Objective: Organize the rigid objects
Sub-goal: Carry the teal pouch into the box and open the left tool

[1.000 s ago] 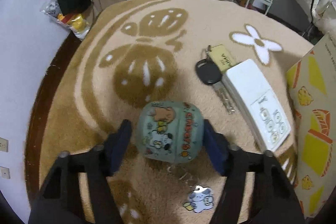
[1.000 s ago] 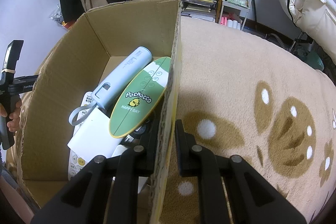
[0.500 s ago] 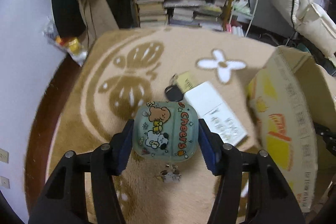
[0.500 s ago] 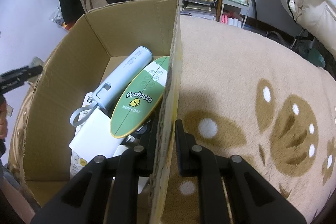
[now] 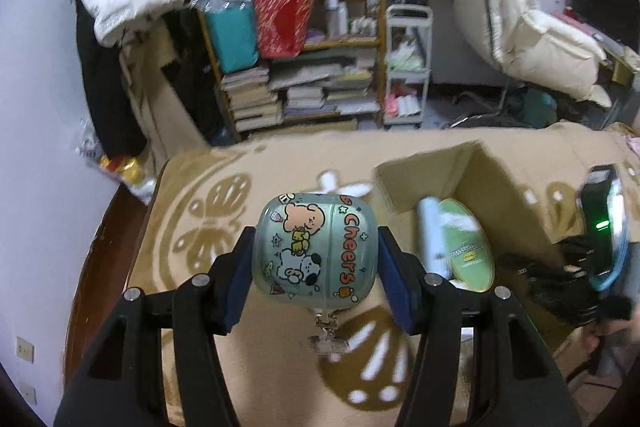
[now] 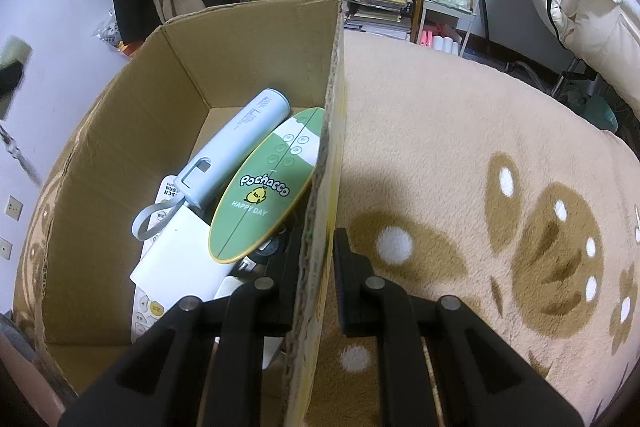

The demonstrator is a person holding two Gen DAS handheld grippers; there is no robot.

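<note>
The left gripper [image 5: 315, 259] is clamped on a pale teal case [image 5: 314, 249] printed with cartoon animals and the word "Cheers", one blue pad on each side, holding it clear of the beige patterned rug [image 5: 208, 227]. A small charm [image 5: 326, 341] dangles on a clip below the case. Ahead and to the right of this gripper sits the open cardboard box [image 5: 472, 179].

The right gripper [image 6: 318, 267] pinches the box's near right wall [image 6: 320, 227], one finger inside and one outside. Inside the cardboard box [image 6: 132, 155], ahead and left of the fingers, a light blue cylindrical bottle with a loop strap [image 6: 236, 151] leans beside a green oval "Pochacco Happy Day" board [image 6: 268, 187]. Both lie over a white remote control [image 6: 148, 307] and a white flat box [image 6: 180, 259].
</note>
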